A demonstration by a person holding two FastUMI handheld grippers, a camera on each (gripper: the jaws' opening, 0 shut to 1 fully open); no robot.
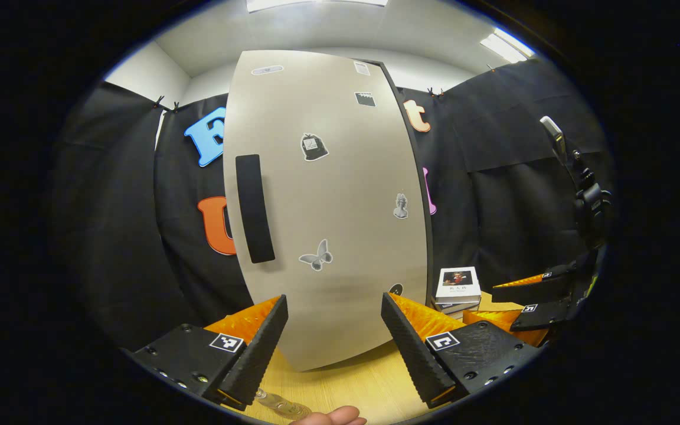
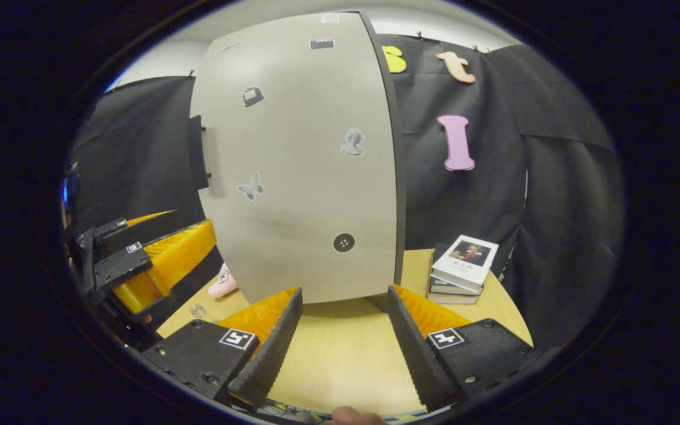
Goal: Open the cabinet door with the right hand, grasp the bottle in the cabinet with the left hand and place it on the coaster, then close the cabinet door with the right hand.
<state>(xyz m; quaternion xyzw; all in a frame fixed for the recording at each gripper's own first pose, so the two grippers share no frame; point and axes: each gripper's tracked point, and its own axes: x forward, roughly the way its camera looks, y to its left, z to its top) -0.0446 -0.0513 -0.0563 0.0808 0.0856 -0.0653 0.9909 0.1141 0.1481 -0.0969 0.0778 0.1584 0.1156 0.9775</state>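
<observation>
The cabinet (image 1: 328,195) stands on the wooden table with its beige door (image 2: 298,159) shut, so whatever is inside is hidden. A black vertical handle (image 1: 254,208) sits on the door's left side, also seen edge-on as the handle (image 2: 197,152). My left gripper (image 1: 334,342) is open and empty, a short way in front of the door's lower part. My right gripper (image 2: 343,339) is also open and empty, facing the door's bottom edge. A small clear round piece (image 2: 197,310), perhaps the coaster, lies on the table left of the cabinet.
A stack of books (image 2: 464,268) lies on the table to the right of the cabinet. A pink toy (image 2: 222,283) rests by the cabinet's left corner. Black cloth walls close in behind. The other hand's gripper (image 1: 529,301) shows at the far right.
</observation>
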